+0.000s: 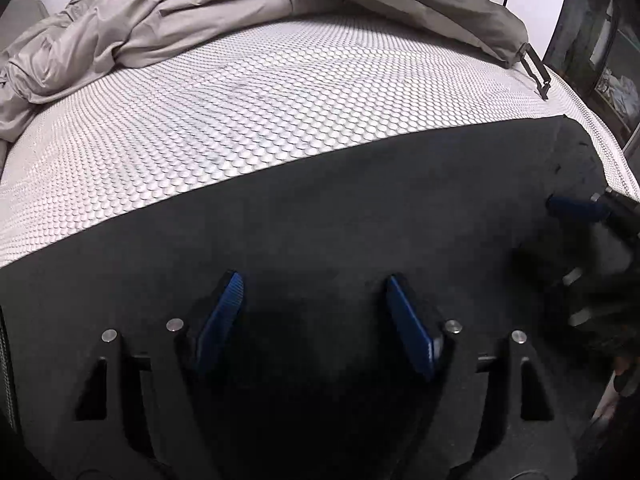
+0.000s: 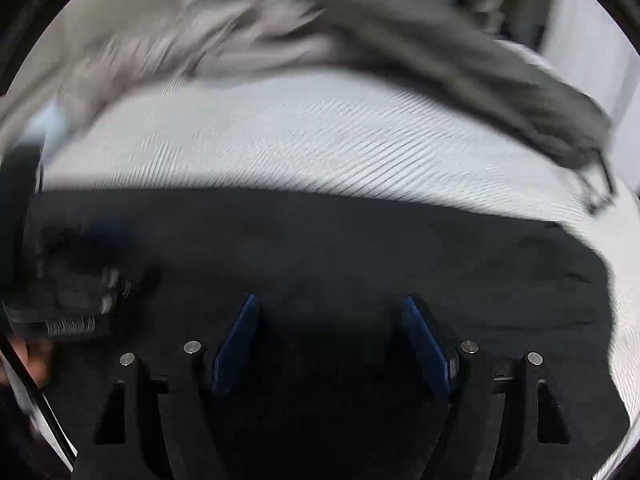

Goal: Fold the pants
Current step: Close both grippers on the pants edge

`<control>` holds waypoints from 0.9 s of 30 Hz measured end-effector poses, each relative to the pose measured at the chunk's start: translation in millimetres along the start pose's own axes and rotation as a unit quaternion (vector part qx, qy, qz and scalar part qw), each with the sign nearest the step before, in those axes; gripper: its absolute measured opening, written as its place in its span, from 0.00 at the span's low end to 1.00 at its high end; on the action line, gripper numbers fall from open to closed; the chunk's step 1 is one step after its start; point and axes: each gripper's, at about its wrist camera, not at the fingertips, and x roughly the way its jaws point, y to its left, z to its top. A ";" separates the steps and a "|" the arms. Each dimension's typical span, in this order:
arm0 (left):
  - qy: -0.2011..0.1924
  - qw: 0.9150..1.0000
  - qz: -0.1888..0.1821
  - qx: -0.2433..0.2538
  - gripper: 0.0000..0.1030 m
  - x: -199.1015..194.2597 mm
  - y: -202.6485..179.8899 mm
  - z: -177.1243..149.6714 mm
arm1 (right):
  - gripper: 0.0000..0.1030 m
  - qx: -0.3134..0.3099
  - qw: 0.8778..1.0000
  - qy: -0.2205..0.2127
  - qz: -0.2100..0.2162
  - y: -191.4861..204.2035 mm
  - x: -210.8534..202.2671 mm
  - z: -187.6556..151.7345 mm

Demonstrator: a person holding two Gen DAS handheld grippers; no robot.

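**Both claws poised over black pants**

Black pants (image 1: pixel 320 208) lay flat on the dotted worktop (image 1: pixel 240 112), at 6 o'clock in both views. Left claw (image 1: pixel 314 280) and right claw (image 2: pixel 332 300) hung above them, jaws apart, nothing gripped. Grey garments (image 1: pixel 140 20) heaped at 11 o'clock. Likely step: reaching for a fold. Next: pinch the near edge cleanly.

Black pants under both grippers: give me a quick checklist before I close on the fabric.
1. Left gripper jaws open, nothing between the blue pads: ok.
2. Right gripper jaws open, empty: ok.
3. Black fabric pants lying flat on the white dotted mat: ok.
4. Crumpled grey garments clear of the pants: ok.
5. Pads touching the cloth: cannot tell.
6. Right wrist view sharp: not ok, blurred.
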 end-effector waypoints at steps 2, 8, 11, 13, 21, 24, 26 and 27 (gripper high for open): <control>-0.004 0.999 0.031 -0.004 0.77 -2.9 19.0 -4.7 | 0.74 -0.027 0.999 0.014 -0.026 8.6 11.6 -6.7; -0.008 0.988 0.134 -0.076 0.81 -23.2 109.8 -32.5 | 0.81 0.030 0.998 0.017 -0.061 -29.7 4.4 -17.2; -0.022 0.991 0.077 -0.105 0.57 -35.4 126.0 -30.2 | 0.81 0.033 0.998 0.006 -0.059 -30.3 -1.5 -22.3; -0.030 0.995 0.025 -0.095 0.51 -37.2 123.0 -22.2 | 0.81 0.021 0.998 0.003 -0.062 -23.2 -8.9 -27.8; -0.024 0.982 0.094 -0.161 0.22 -14.2 181.6 -21.5 | 0.81 0.018 0.998 0.004 -0.056 -19.0 -2.5 -26.9; -0.033 0.965 0.158 -0.208 0.22 -16.6 216.9 -27.5 | 0.81 0.015 0.998 0.002 -0.055 -25.9 -0.2 -26.2; -0.037 0.965 0.149 -0.210 0.22 -21.0 219.4 -28.8 | 0.81 0.014 0.998 0.001 -0.054 -26.0 -0.8 -27.1; -0.039 0.967 0.145 -0.204 0.22 -26.9 217.4 -28.4 | 0.81 0.013 0.998 0.000 -0.054 -25.6 -1.4 -28.1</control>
